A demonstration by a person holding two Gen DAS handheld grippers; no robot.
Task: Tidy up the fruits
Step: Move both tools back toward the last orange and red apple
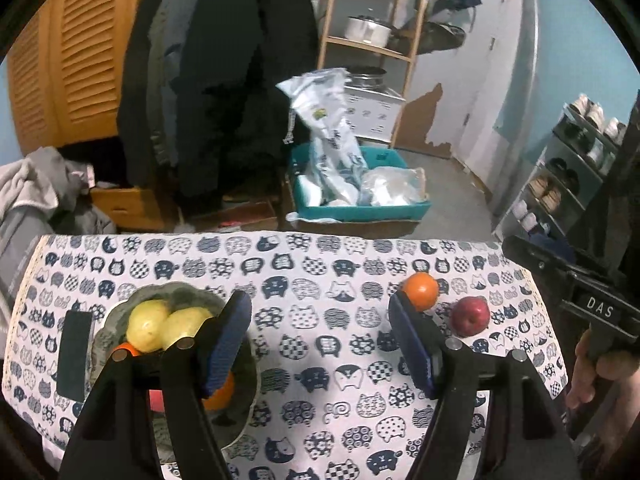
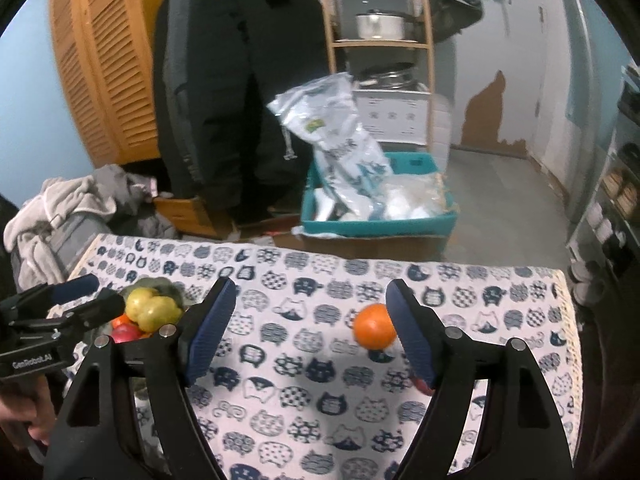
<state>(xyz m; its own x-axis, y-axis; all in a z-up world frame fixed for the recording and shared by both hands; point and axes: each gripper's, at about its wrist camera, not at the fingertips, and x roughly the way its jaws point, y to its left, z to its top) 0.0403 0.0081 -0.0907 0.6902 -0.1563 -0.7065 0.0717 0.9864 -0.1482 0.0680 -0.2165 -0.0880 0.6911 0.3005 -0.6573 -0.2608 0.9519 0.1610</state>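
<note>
While both grippers hover over the cat-print surface [image 2: 320, 360] with jaws spread wide and nothing held, the loose orange [image 2: 374, 326] sits just inside the right gripper's [image 2: 310, 332] right-hand pad, so that gripper looks the nearer one. The red apple [image 1: 471, 315] lies just beyond it to the right, well apart from the bowl [image 1: 120, 312] on the left, where two yellow fruits [image 1: 168, 326] are piled under the left gripper [image 1: 320, 336]. Round fruit, no axis to mind.
</note>
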